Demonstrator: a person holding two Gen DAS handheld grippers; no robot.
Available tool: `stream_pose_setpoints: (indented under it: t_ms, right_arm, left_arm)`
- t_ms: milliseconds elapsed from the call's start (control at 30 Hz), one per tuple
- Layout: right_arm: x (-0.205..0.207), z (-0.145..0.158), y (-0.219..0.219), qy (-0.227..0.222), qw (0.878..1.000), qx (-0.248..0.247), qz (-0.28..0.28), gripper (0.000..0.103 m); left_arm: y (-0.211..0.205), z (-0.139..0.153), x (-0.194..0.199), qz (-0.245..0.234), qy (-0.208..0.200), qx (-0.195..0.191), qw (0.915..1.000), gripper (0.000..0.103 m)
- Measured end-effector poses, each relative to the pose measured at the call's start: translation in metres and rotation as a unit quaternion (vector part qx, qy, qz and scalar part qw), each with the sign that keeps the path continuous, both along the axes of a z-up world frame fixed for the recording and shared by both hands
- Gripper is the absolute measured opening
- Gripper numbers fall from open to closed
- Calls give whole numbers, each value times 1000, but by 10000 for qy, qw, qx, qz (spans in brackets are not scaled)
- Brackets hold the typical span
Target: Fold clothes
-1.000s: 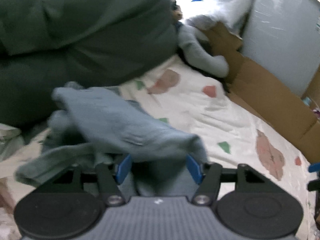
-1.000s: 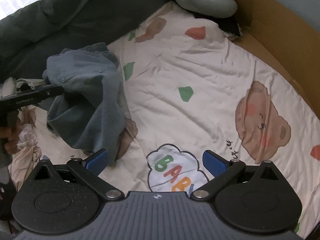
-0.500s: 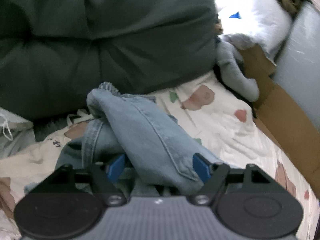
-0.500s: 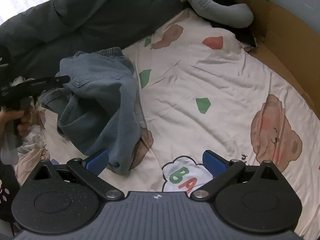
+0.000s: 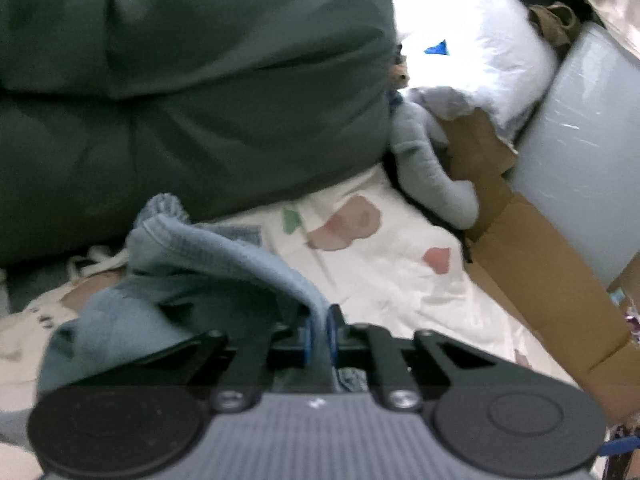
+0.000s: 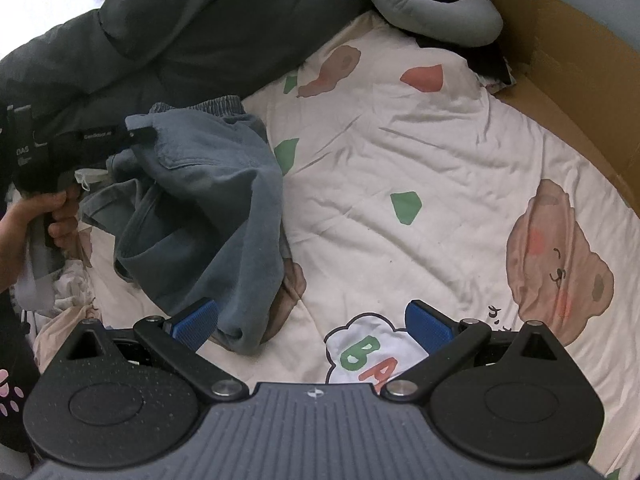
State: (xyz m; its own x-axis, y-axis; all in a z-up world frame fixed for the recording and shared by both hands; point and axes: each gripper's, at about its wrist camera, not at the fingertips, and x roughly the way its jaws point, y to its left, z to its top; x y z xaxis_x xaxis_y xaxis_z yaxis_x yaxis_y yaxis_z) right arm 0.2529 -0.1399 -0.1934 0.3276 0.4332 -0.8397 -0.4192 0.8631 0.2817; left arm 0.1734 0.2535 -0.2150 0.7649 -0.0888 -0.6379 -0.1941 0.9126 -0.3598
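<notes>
Bedding fills both views: a cream quilt printed with bears, green and coral patches and coloured letters, spread flat with light creases.

Far left, right wrist view: a person's hand grips the handle of the left gripper, which reaches in level from the left edge. Its tip is buried in the top edge of the blue jeans. Left wrist view confirms: the blue pads have just been closing and now stand nearly together, with a fold of denim pinched between them at the left gripper. That fold rises from the pads as a ridge; the rest of the garment sags below and to the left.

Jeans lie in a loose heap on the left part of the quilt, elastic waistband toward the top, lower end draped down toward the camera.

Behind the heap, a dark green duvet is bunched along the upper left.

Centre, bottom: right gripper held above the quilt, jaws spread wide, nothing between them. Its left pad is just beside the lower end of the jeans; contact cannot be told.

Upper right: a grey plush toy lies at the quilt's top edge. Brown cardboard runs along the right side.
</notes>
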Motion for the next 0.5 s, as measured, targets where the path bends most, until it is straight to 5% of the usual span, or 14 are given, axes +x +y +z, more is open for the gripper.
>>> stream_pose_setpoints:
  t_ms: [500]
  right_arm:
    - [43, -34, -23, -17, 9991, 360, -239, 102]
  left_arm:
    - [-94, -10, 91, -1045, -10, 25, 9945, 7]
